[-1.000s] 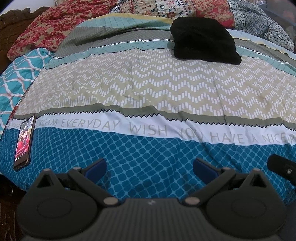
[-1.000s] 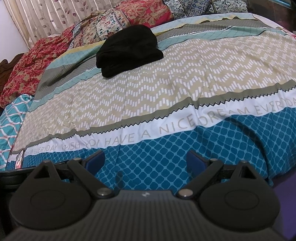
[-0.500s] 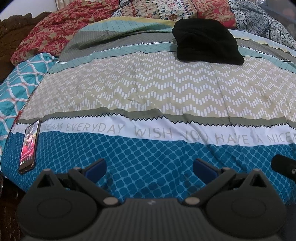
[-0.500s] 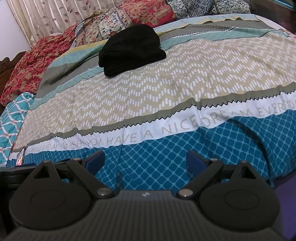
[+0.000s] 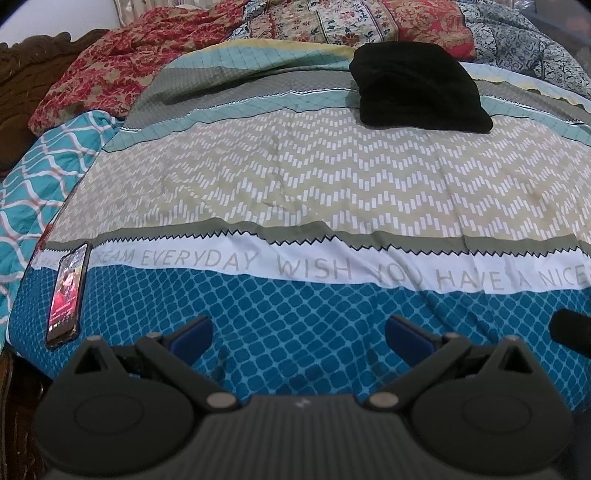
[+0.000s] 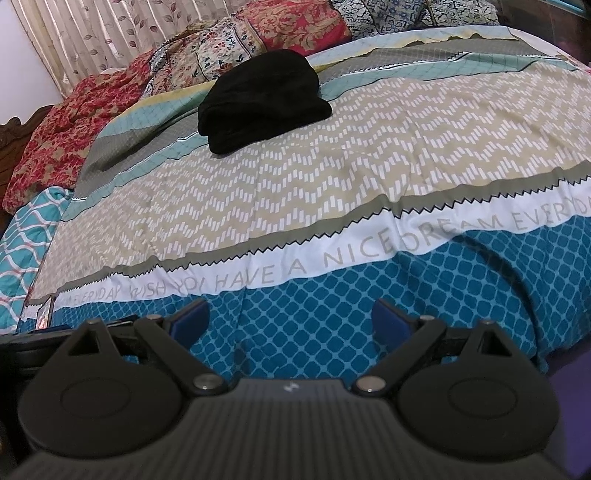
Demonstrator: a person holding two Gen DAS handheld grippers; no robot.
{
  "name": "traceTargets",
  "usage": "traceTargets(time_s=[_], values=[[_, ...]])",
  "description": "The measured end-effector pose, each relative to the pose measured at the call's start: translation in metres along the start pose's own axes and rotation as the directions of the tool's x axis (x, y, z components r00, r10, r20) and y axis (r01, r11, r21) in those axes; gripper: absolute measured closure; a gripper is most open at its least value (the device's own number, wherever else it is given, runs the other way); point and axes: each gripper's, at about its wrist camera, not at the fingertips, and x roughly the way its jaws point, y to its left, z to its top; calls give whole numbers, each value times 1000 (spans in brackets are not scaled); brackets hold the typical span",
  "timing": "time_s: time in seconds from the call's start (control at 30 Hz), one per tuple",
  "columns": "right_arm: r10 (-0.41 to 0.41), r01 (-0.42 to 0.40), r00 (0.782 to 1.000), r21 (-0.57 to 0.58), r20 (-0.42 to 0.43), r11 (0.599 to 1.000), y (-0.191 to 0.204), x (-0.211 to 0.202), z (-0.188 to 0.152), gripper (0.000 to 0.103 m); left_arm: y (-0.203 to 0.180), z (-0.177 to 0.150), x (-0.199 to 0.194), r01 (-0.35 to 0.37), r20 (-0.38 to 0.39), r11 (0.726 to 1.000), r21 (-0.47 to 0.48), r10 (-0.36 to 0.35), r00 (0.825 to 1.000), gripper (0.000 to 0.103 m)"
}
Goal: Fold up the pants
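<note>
Black pants [image 5: 417, 86] lie folded into a compact bundle at the far side of the bed, on the grey and teal stripes of the bedspread; the right wrist view has the same pants [image 6: 262, 99] upper left of centre. My left gripper [image 5: 299, 334] hangs open over the blue patterned front edge of the bed, far from the pants, nothing between its blue pads. My right gripper [image 6: 290, 319] is open too, over the same blue band, and holds nothing. The right gripper's dark body [image 5: 570, 330] shows at the right edge of the left wrist view.
A phone [image 5: 68, 291] with a lit screen lies on the bedspread [image 5: 295, 184] at the front left corner. Red and floral pillows [image 5: 229, 29] line the far side. A dark wooden bed frame [image 5: 22, 74] stands at left, curtains [image 6: 92, 33] behind.
Both grippers have drawn back and dropped slightly, so the bed sits a little lower and farther in each view. The pants have not moved. Both stay open.
</note>
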Motion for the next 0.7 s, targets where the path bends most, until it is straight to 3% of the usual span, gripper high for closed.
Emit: traceTargets(time_s=[0.7], values=[[1, -1, 1000, -1, 3, 1000, 2, -1, -1, 7, 6, 2, -3, -60, 49, 998, 2, 60, 997, 0]])
